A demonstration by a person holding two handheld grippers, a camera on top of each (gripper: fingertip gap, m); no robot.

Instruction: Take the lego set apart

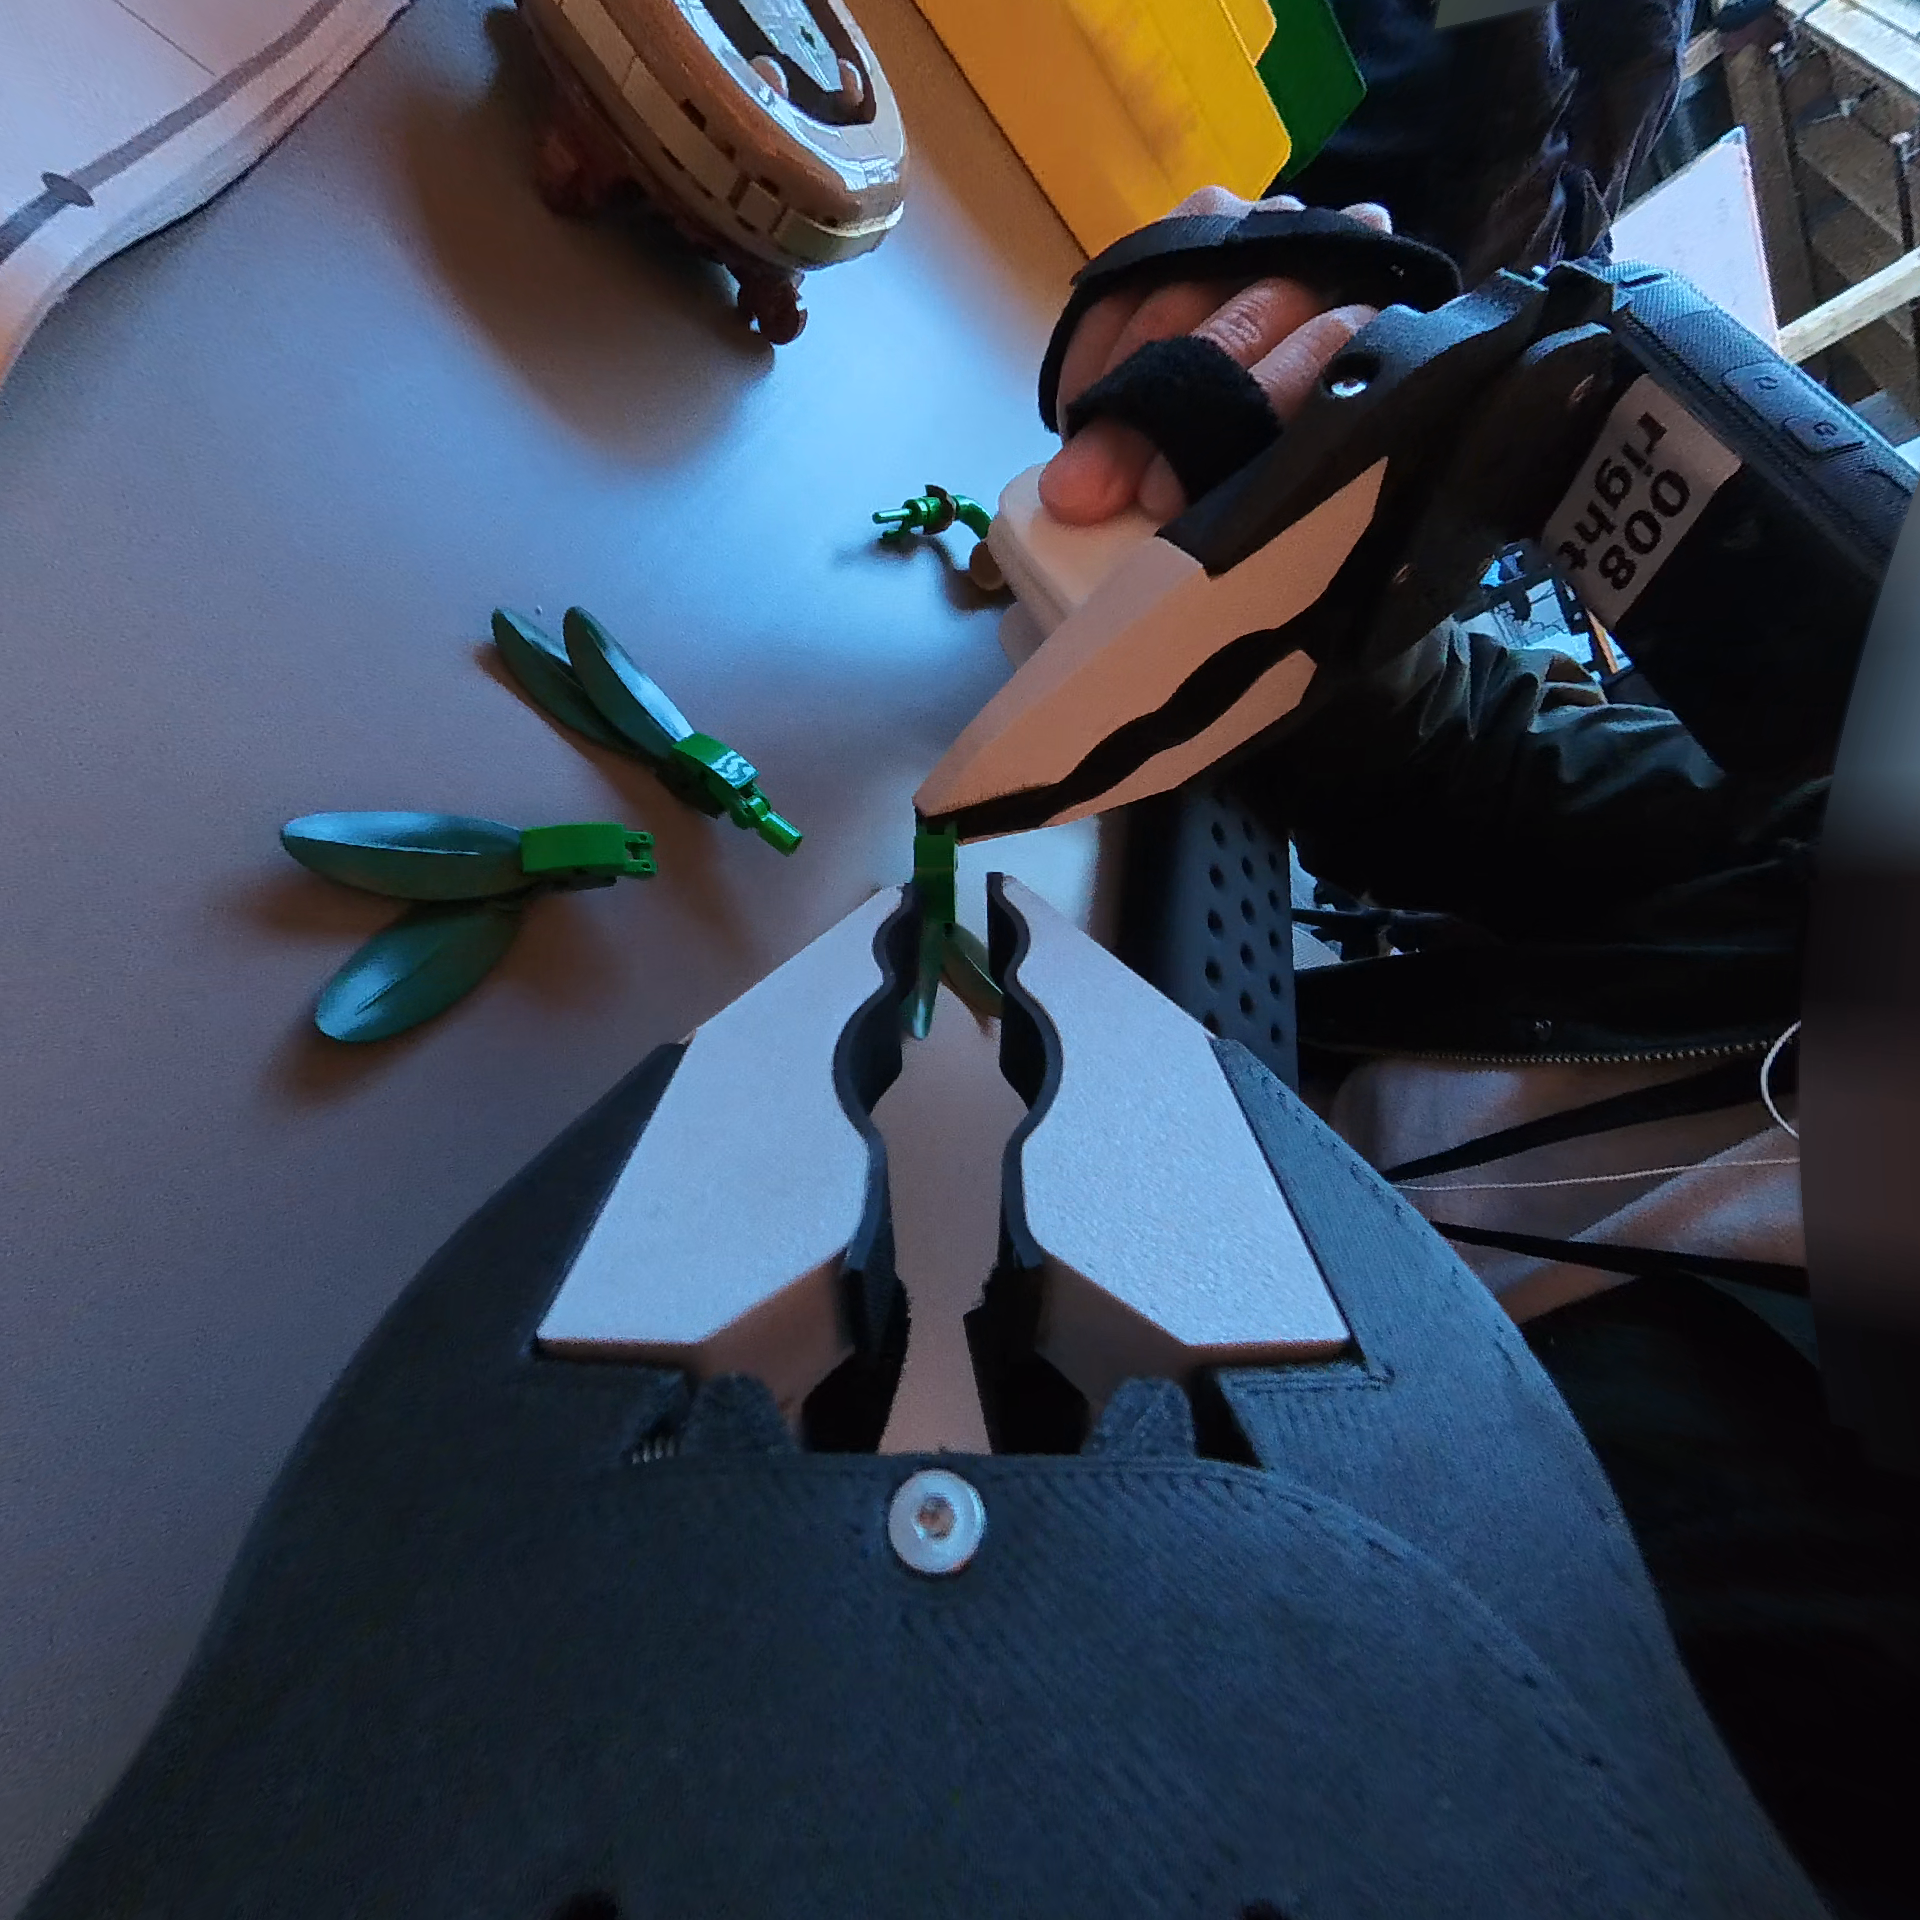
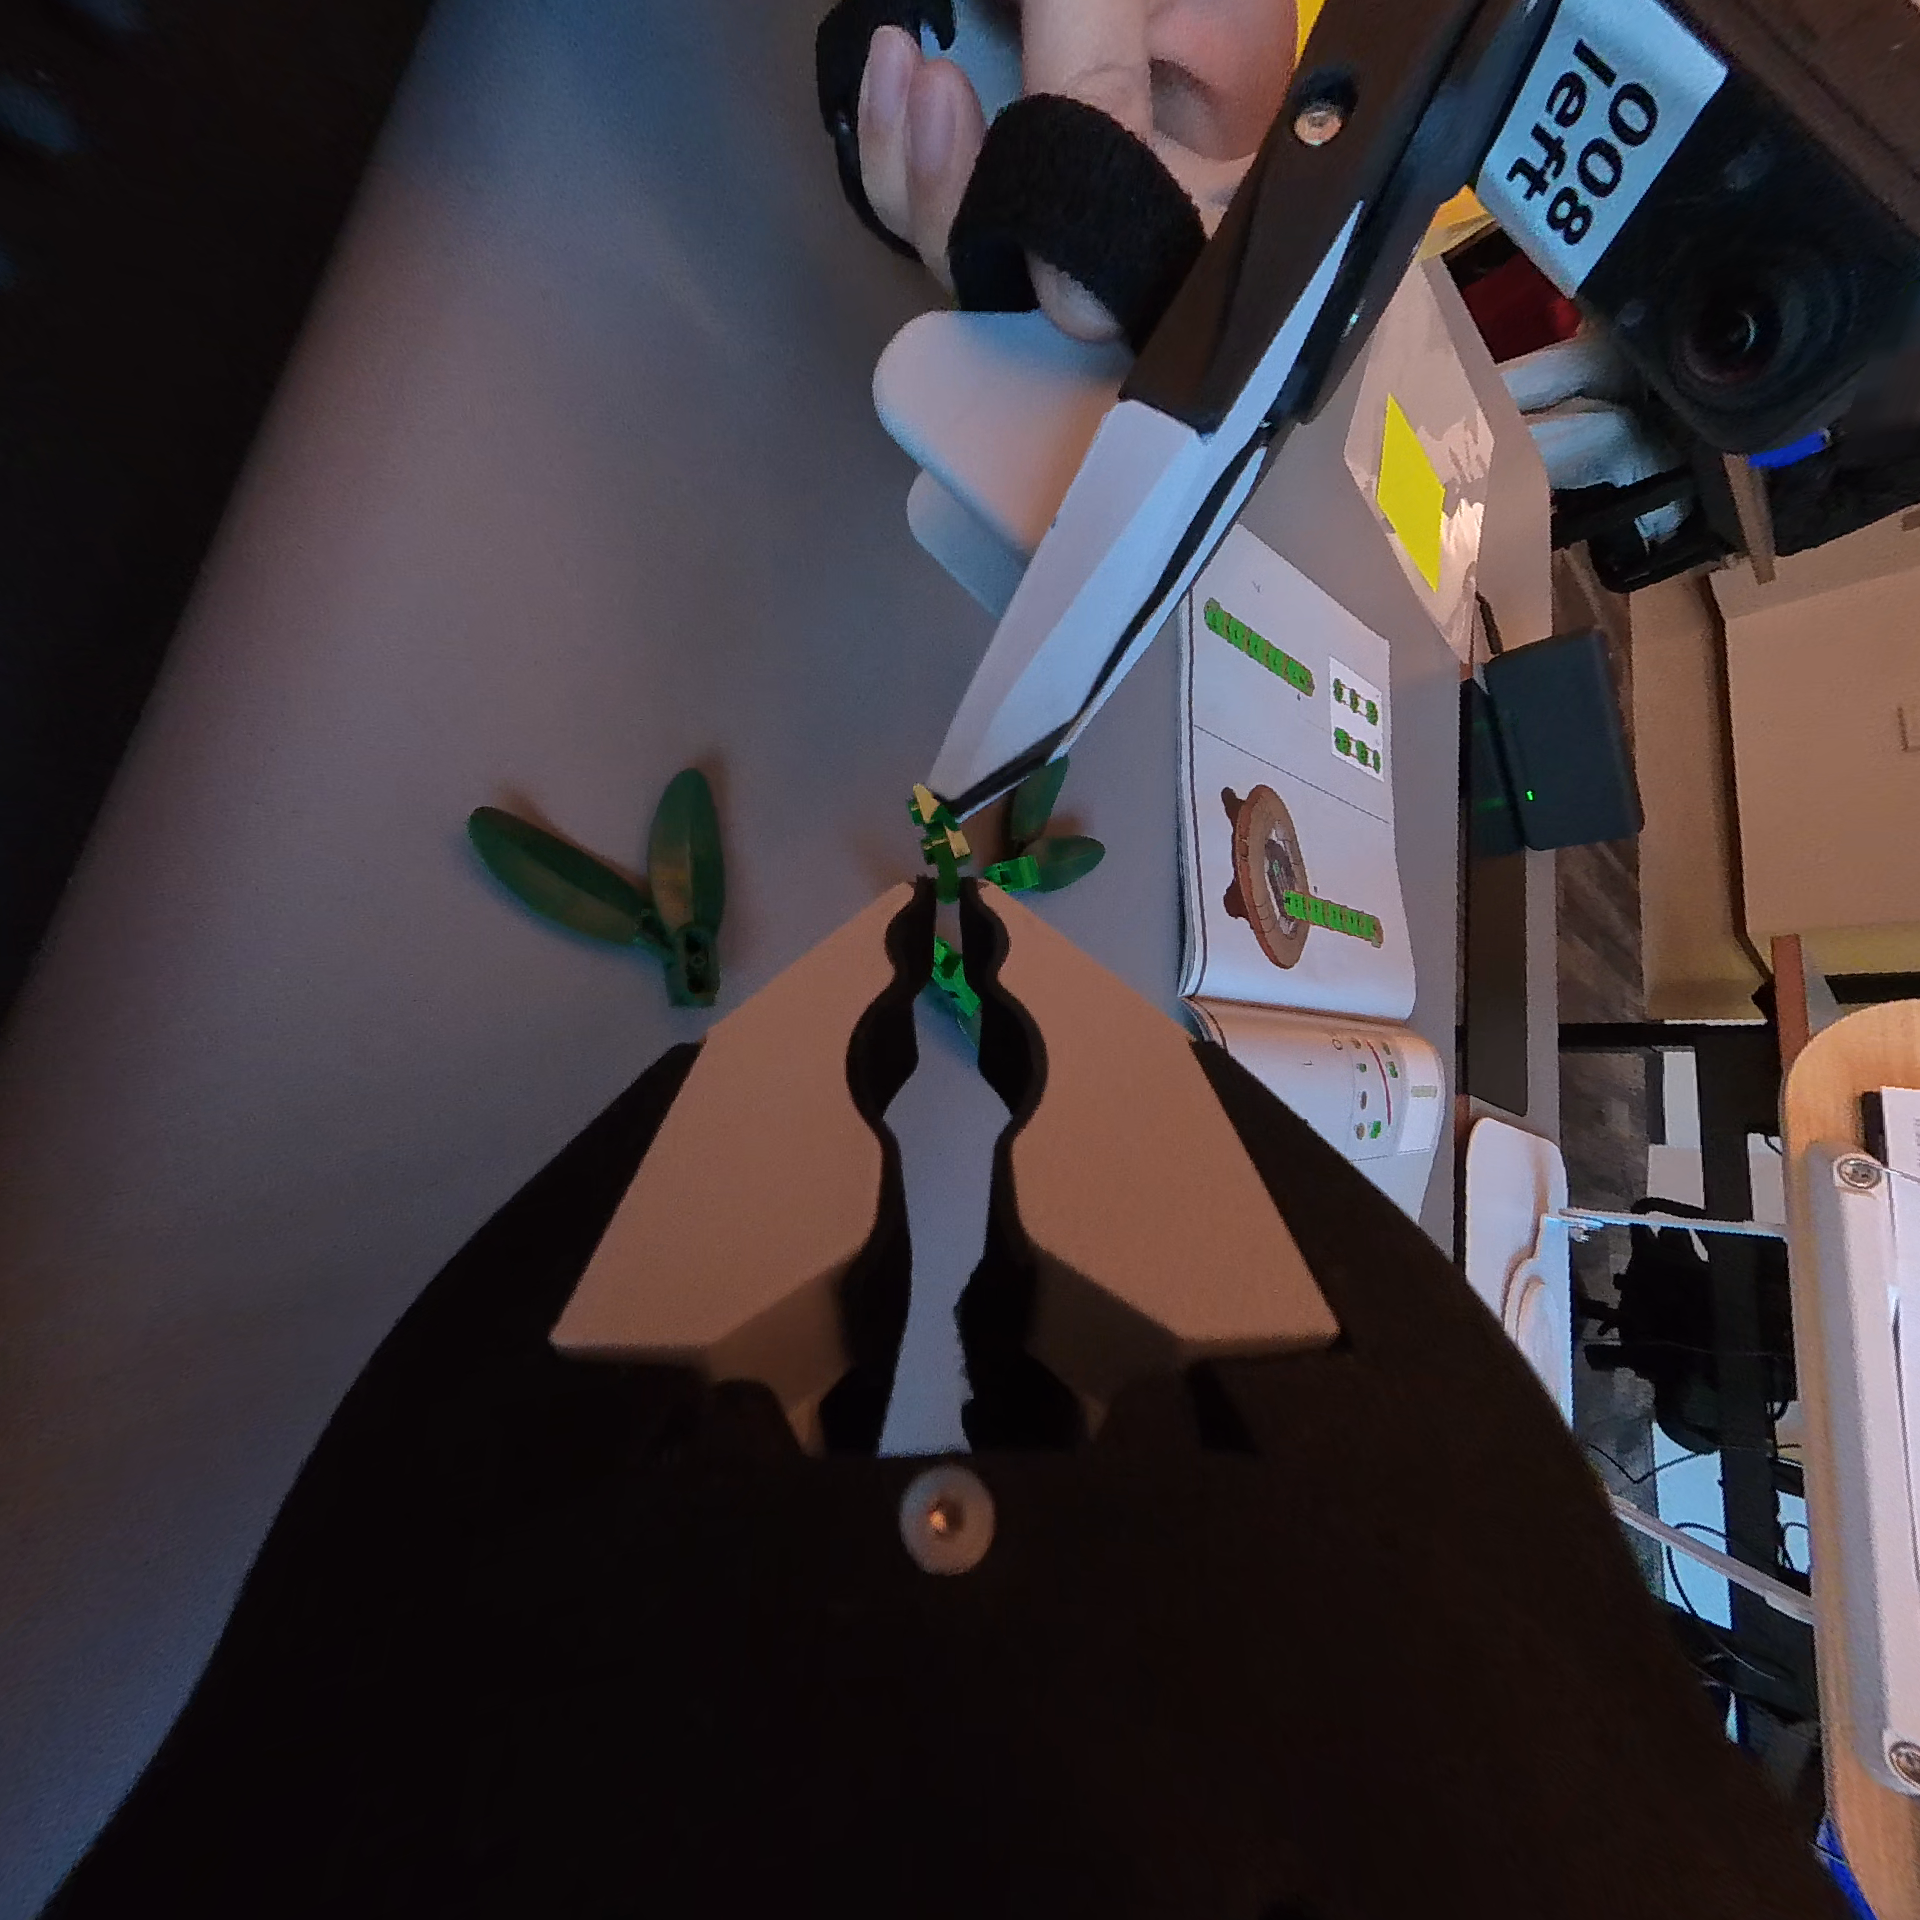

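Observation:
A small green lego leaf piece (image 1: 935, 868) hangs in the air between my two grippers above the grey table (image 1: 312, 520). My left gripper (image 1: 945, 894) is shut on its dark green leaves. My right gripper (image 1: 935, 816) comes in from the right and is shut on its bright green clip end. In the right wrist view the same piece (image 2: 943, 847) sits between my right gripper (image 2: 943, 894) and the left gripper (image 2: 940, 805). Two more leaf clusters (image 1: 644, 707) (image 1: 436, 883) lie on the table to the left.
A brown and tan lego base (image 1: 727, 135) stands at the far side, next to yellow and green sheets (image 1: 1122, 94). A small green stem piece (image 1: 925, 514) lies near the person's hand. An open instruction booklet (image 2: 1288, 810) and a dark box (image 2: 1558, 748) lie to the right. The grippers are tip to tip, or close to it. Left tips and right tips are each some 15 centimetres from the small green stem piece (image 1: 925, 514).

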